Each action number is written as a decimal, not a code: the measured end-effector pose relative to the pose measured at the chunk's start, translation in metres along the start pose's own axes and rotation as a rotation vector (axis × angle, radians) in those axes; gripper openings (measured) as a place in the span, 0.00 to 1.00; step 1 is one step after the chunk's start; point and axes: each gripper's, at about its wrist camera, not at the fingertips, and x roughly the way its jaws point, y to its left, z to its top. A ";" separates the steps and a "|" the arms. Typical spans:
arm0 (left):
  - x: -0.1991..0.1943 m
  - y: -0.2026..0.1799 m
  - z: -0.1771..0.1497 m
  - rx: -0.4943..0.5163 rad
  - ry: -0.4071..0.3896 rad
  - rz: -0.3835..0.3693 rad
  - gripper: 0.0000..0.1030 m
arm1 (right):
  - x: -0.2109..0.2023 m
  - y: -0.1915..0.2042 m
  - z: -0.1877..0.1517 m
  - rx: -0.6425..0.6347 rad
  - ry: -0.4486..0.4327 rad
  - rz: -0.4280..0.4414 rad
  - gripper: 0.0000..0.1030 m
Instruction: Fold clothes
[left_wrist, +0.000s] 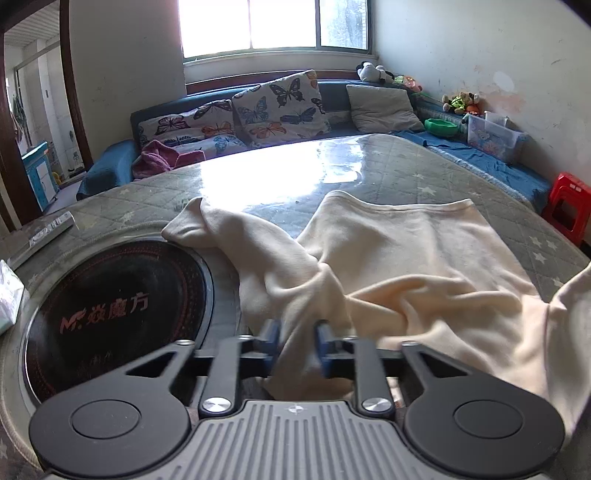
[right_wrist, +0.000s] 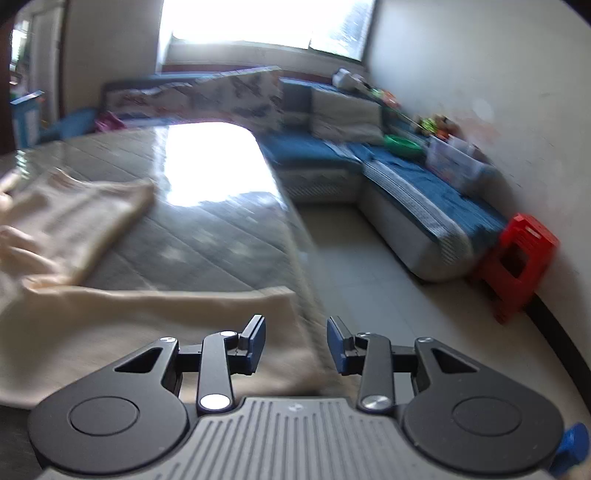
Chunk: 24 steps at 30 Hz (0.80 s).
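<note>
A cream long-sleeved garment (left_wrist: 406, 266) lies crumpled on the quilted grey table (left_wrist: 258, 177), one sleeve (left_wrist: 221, 229) stretched to the far left. My left gripper (left_wrist: 297, 343) is shut on a bunched fold of the garment near its front edge. In the blurred right wrist view the same garment (right_wrist: 110, 325) spreads over the table's near right part. My right gripper (right_wrist: 295, 343) is open and empty, just above the garment's sleeve end at the table's right edge (right_wrist: 295, 236).
A round black induction hob (left_wrist: 118, 314) is set into the table at the left, beside a flat box (left_wrist: 48, 232). A blue sofa (left_wrist: 332, 110) with cushions runs behind and along the right wall. A red stool (right_wrist: 517, 258) stands on the floor.
</note>
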 end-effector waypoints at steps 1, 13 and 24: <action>-0.003 0.000 -0.002 0.003 -0.006 0.001 0.14 | -0.004 0.006 0.004 -0.006 -0.014 0.034 0.38; -0.038 0.012 -0.032 -0.030 0.003 0.018 0.11 | -0.013 0.122 0.033 -0.215 -0.064 0.478 0.49; -0.074 0.013 -0.066 -0.026 0.048 -0.007 0.10 | -0.020 0.171 0.005 -0.444 0.045 0.629 0.52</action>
